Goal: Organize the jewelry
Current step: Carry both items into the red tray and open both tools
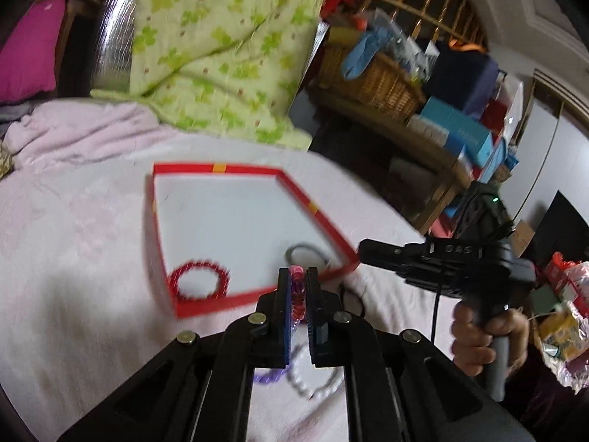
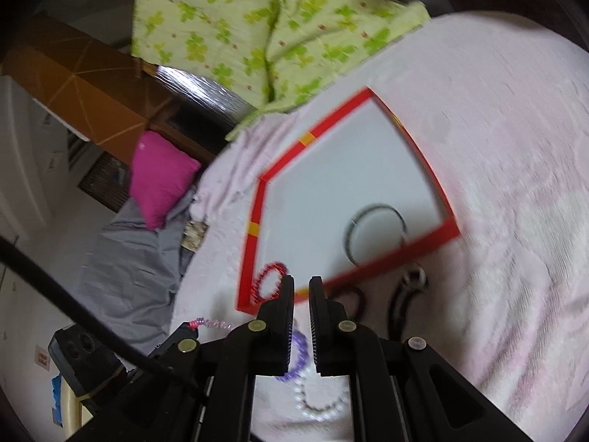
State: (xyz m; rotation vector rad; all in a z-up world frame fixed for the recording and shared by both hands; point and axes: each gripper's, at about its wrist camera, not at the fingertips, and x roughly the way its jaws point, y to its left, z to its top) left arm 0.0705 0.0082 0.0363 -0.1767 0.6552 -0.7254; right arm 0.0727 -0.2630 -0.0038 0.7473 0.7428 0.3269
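Observation:
My left gripper (image 1: 298, 283) is shut on a pink coil bracelet (image 1: 297, 291), held just above the near rim of a red-rimmed box (image 1: 254, 171) with a white floor. In the box lie a red beaded bracelet (image 1: 200, 281) and a grey ring bracelet (image 1: 307, 252). A purple bracelet (image 1: 270, 375) and a white pearl bracelet (image 1: 316, 386) lie on the bed below. My right gripper (image 2: 302, 291) is shut with nothing in it, over the box's near corner (image 2: 434, 239). Beside it on the bed lie a dark red bracelet (image 2: 351, 294) and a black bracelet (image 2: 401, 302).
The box lies on a pale pink bedspread (image 2: 497, 147). A green floral quilt (image 1: 221, 55) is piled behind it and a magenta pillow (image 2: 162, 176) lies at the bed's edge. A wicker basket (image 1: 379, 81) and stacked boxes (image 1: 460, 136) stand beyond the bed. A hand (image 1: 478, 339) holds the right gripper's handle.

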